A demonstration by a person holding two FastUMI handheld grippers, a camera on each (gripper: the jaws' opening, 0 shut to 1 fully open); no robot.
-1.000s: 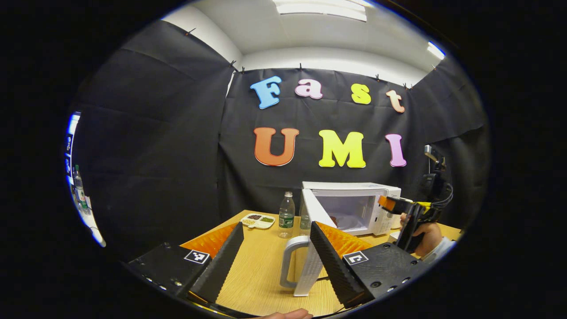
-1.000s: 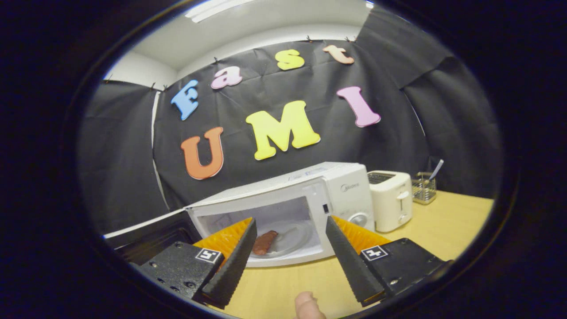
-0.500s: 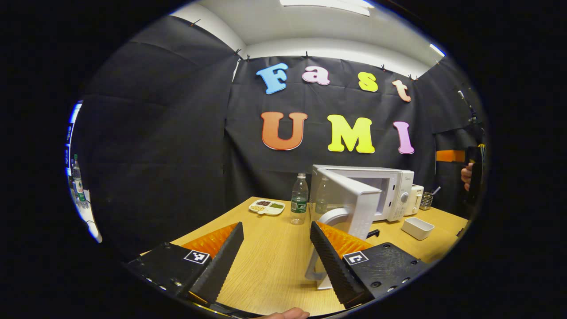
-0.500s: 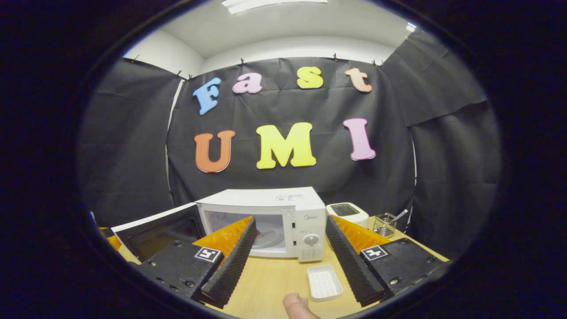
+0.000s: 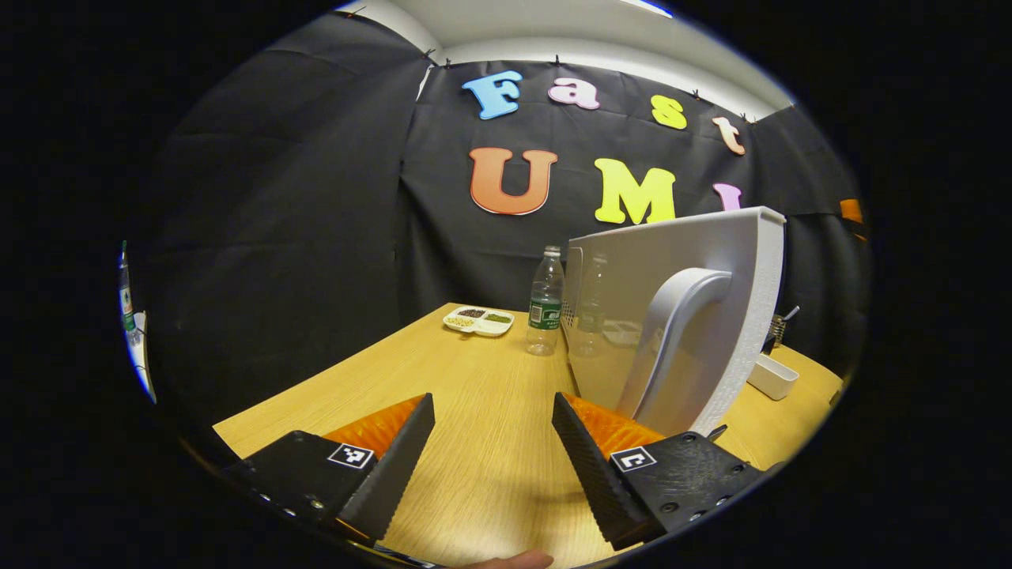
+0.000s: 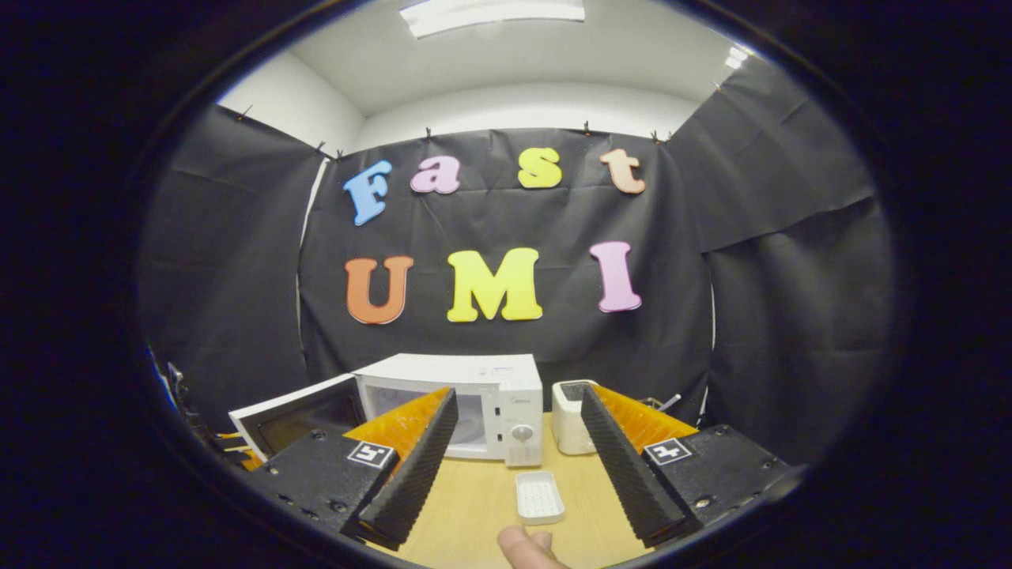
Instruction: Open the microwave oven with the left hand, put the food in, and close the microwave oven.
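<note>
Low over the bench (image 5: 443,379), the left tongs (image 5: 492,442) point forward with their fingers spread wide and nothing between them; a fingertip of the holding hand (image 5: 510,561) peeks in at the bottom edge of the left gripper view. Just ahead and to the right of them stands the microwave door (image 5: 632,316), swung partly open, its pale outer face and curved handle (image 5: 672,340) turned toward the camera. The handle's lower end sits just beside the right finger (image 5: 589,466) of these tongs, though I cannot tell whether they touch. Beyond the door stand a water bottle (image 5: 545,300) and a divided snack tray (image 5: 478,320), and a small white dish (image 5: 773,376) lies to the right.

From the right gripper view, the right tongs (image 6: 514,466) are held level, well back from the appliance, also wide apart and holding nothing (a thumb tip (image 6: 526,549) shows at the bottom). The microwave (image 6: 466,403) sits at the far side of the bench, behind the gap between the fingers, its door standing out to the left. A toaster (image 6: 571,416) stands just beside it on the right, and the white dish lies on the bench between the fingers
</note>
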